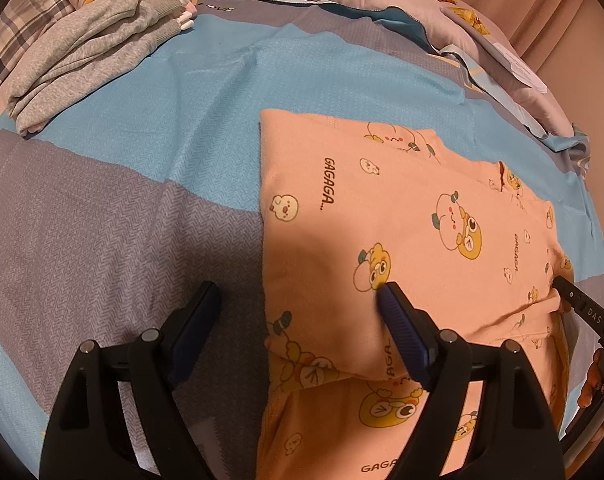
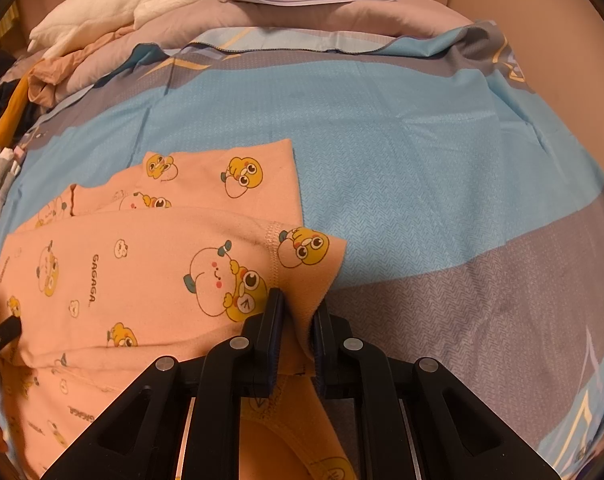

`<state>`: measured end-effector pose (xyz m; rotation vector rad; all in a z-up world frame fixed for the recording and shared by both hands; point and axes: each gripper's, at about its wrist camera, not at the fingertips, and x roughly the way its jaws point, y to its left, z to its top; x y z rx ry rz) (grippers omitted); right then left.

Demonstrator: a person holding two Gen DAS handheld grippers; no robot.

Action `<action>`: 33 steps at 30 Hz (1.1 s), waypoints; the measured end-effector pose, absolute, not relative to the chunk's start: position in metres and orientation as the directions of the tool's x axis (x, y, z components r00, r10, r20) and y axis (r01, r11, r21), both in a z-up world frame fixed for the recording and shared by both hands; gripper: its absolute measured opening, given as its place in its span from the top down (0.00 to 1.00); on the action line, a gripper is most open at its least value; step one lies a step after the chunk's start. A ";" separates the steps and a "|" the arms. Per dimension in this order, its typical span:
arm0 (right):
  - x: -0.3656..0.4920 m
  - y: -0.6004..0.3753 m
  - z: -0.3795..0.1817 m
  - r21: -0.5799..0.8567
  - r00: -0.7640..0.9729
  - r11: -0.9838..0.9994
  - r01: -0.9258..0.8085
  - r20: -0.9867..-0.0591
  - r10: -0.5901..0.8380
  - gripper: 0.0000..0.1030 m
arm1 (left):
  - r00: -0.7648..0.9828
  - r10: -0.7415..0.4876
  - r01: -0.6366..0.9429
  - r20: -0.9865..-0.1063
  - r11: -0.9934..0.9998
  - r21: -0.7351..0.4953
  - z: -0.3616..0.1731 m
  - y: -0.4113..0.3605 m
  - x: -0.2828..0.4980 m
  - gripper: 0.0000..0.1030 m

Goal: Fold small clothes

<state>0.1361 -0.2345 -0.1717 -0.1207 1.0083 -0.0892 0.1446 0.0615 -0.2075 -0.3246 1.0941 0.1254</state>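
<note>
While right tool pinching pink garment hem, left tool wide, astride its edge.

A blue-grey bedspread carries a pink printed garment and grey clothes.

The pink cartoon-print garment runs off the left wrist view's edge at 5 o'clock, its hem hidden between the right gripper fingers, while the grey folded clothes are cropped at 10 o'clock.
</note>
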 end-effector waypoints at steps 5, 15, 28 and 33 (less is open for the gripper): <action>0.136 -0.234 -0.172 -0.143 0.531 0.990 0.019 -0.837 -0.131 0.90 | 0.456 -0.059 -0.257 -0.888 0.947 -0.195 -0.208 0.061 0.145 0.18; 0.136 -0.234 -0.172 -0.145 0.531 0.989 0.019 -0.837 -0.133 0.87 | 0.454 -0.059 -0.257 -0.889 0.947 -0.194 -0.210 0.059 0.145 0.18; 0.137 -0.236 -0.173 -0.153 0.533 0.988 0.016 -0.835 -0.138 0.85 | 0.452 -0.060 -0.257 -0.890 0.947 -0.194 -0.210 0.059 0.146 0.17; 0.137 -0.235 -0.173 -0.158 0.533 0.987 0.013 -0.835 -0.141 0.73 | 0.453 -0.065 -0.254 -0.889 0.946 -0.199 -0.209 0.060 0.145 0.17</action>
